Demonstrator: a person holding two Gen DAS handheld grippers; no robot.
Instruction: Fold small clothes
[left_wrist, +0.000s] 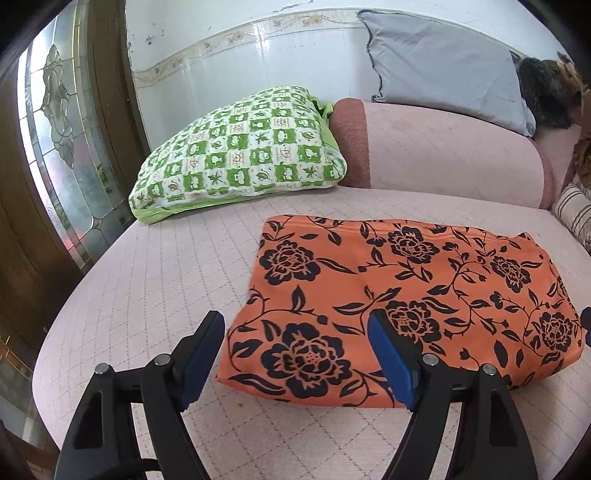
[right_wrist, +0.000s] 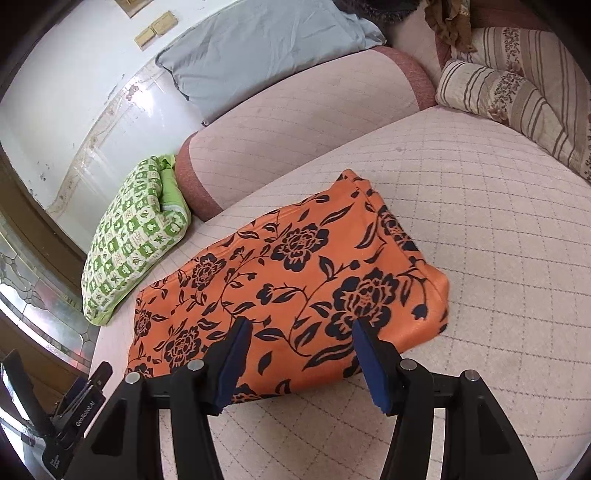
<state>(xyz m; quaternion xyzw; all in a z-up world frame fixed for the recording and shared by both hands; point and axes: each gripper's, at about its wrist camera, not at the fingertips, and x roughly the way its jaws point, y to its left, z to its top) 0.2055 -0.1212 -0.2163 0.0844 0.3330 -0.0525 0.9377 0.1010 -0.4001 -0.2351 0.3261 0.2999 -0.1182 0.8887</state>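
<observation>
An orange cloth with black flowers (left_wrist: 399, 295) lies folded into a thick rectangle on a pink quilted sofa seat (left_wrist: 147, 295). Its long axis runs side to side across the seat, roughly parallel to the sofa's back cushion (left_wrist: 443, 151).

The left gripper (left_wrist: 297, 350) hovers just short of the cloth's near left corner, its blue-padded fingers (left_wrist: 201, 354) spread wide and holding nothing. One finger is over bare seat; the other overlaps the cloth's near edge in the view, though contact cannot be confirmed.

The right gripper (right_wrist: 299, 360) sits at the near long edge towards the cloth's right end, fingers likewise spread and empty. In this view the cloth (right_wrist: 295, 280) stretches away and to the left, with its rounded, doubled-over edge on the right.

Both grippers are at the same near edge, one towards each end, so neither is clearly nearer. Any further fold would probably bring one short end across to the other.

A green checked pillow (left_wrist: 240, 151) and a grey cushion (left_wrist: 443, 70) rest well apart from the cloth.
</observation>
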